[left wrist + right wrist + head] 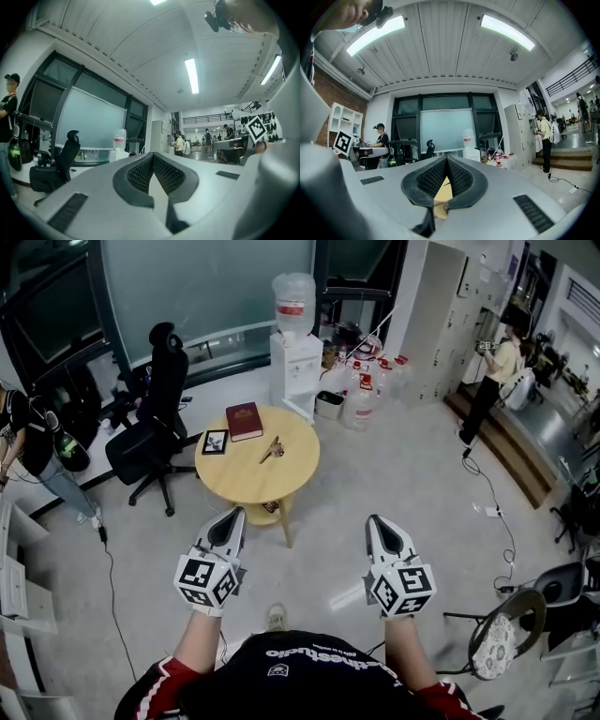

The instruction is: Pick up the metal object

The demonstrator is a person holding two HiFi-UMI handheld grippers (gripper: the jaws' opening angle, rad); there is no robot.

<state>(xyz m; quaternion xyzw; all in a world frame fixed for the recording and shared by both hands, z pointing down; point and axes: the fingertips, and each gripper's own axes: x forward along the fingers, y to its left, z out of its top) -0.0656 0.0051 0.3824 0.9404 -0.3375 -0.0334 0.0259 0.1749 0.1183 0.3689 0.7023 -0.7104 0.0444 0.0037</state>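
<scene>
Metal obj (273,449) – on round table (251,486) ahead of you, long axis diag. | your L gripper (235,513) nearer than R gripper (374,518) | both jaws closed tip-to-tip, nothing held

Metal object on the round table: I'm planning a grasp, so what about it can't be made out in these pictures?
- Head view: the metal object on the round table is too small to tell its shape.
- Left gripper view: the left gripper hides the table with its own body.
- Right gripper view: the shut right gripper leaves only a sliver of tabletop.
- Head view: the tabletop covers most of the lower-shelf item.
</scene>
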